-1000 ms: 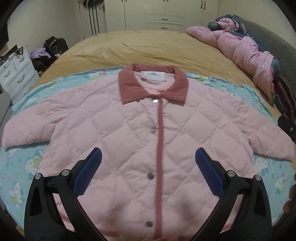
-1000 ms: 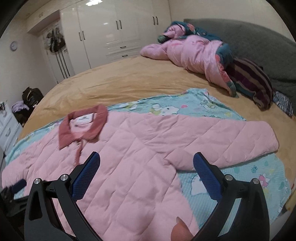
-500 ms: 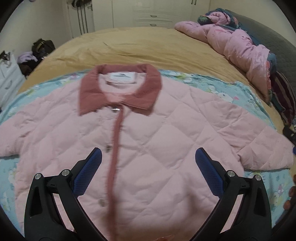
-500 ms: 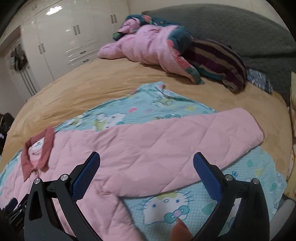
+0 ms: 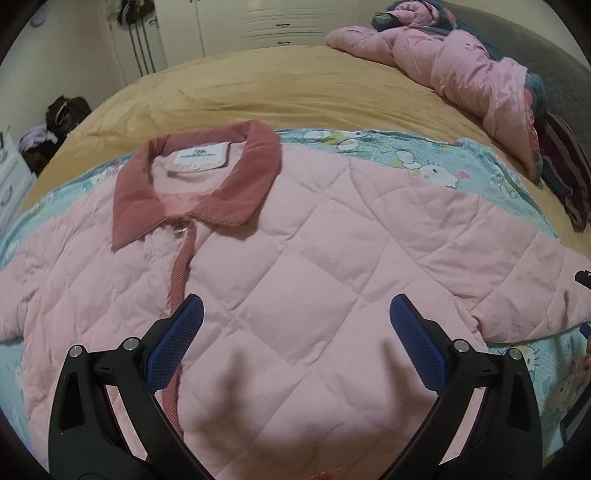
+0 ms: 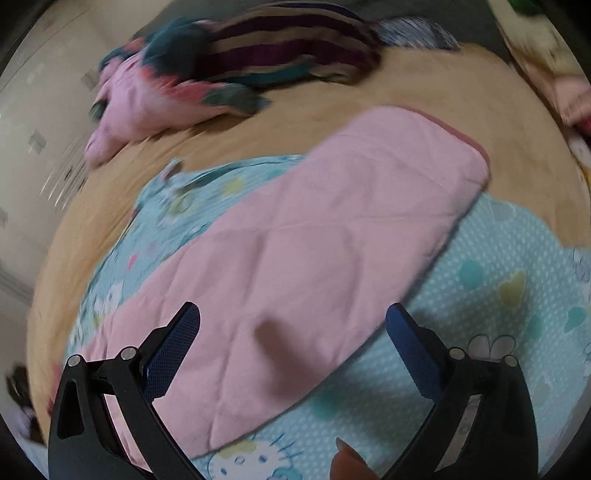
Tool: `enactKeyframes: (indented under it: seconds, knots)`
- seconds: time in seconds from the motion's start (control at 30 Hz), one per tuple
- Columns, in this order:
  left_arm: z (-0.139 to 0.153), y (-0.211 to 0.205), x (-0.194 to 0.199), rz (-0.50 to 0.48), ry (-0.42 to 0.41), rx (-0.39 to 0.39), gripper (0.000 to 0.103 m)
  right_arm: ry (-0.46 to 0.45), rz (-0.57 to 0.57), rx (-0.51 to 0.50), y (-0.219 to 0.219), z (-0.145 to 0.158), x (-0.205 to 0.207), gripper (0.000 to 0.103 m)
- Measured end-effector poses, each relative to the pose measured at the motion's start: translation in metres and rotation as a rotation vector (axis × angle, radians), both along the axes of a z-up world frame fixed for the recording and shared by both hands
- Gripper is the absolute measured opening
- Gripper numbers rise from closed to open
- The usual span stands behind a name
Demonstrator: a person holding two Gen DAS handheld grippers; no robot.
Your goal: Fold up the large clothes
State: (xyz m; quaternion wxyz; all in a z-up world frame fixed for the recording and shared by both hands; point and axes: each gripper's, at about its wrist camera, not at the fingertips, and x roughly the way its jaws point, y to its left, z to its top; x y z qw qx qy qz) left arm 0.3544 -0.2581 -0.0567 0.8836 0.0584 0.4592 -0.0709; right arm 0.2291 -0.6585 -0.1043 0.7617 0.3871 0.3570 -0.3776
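Note:
A pink quilted jacket [image 5: 295, 266] with a dark pink collar [image 5: 192, 177] lies buttoned and spread flat, face up, on a light blue cartoon-print sheet [image 5: 436, 162]. My left gripper [image 5: 293, 321] is open and empty, hovering over the jacket's chest just right of the button strip. In the right wrist view the jacket's right sleeve [image 6: 332, 229] stretches out toward its cuff [image 6: 465, 147]. My right gripper [image 6: 291, 328] is open and empty above the sleeve's lower part. This view is motion-blurred.
A tan bedspread [image 5: 295, 85] covers the bed. A rumpled pink duvet [image 5: 461, 70] and a striped cloth [image 6: 295, 48] lie at the far right. White wardrobes [image 5: 258, 22] stand behind the bed; bags [image 5: 62, 114] sit on the floor at left.
The left gripper has shifted right across the jacket's front and come closer. The right gripper has swung right along the sleeve toward the cuff. Both stay open.

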Motion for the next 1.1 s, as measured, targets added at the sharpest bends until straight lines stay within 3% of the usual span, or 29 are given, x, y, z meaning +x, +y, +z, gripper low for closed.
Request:
enactKeyframes:
  seconds: [0.23,0.5,0.7,0.77,0.83,0.87,1.0,1.1]
  knots:
    - [-0.001,-0.007,0.010,-0.003,-0.005,0.014,0.095,-0.103,-0.095,0.181,-0.042,-0.040,-0.018,0.099]
    - [-0.013,-0.002,0.017,0.010,-0.001,0.039,0.095,-0.395,-0.157,0.245,-0.079,-0.056,-0.032,0.099]
    - [-0.018,0.005,0.017,0.020,0.018,0.034,0.095,-0.460,-0.126,0.210,-0.084,-0.055,-0.026,0.098]
    - [-0.017,0.008,0.016,0.023,0.017,0.032,0.095,-0.458,-0.103,0.200,-0.081,-0.053,-0.022,0.089]
    - [-0.015,0.012,0.016,0.029,0.020,0.022,0.095,-0.448,-0.086,0.211,-0.080,-0.055,-0.021,0.048]
    - [-0.013,0.014,0.016,0.031,0.018,0.019,0.095,-0.444,-0.081,0.225,-0.081,-0.058,-0.019,0.041]
    - [-0.005,0.021,0.014,0.035,0.003,0.014,0.095,-0.453,-0.060,0.216,-0.081,-0.057,-0.020,0.022]
    - [0.003,0.028,0.015,0.045,-0.005,0.007,0.095,-0.451,-0.031,0.169,-0.074,-0.044,-0.018,0.017]
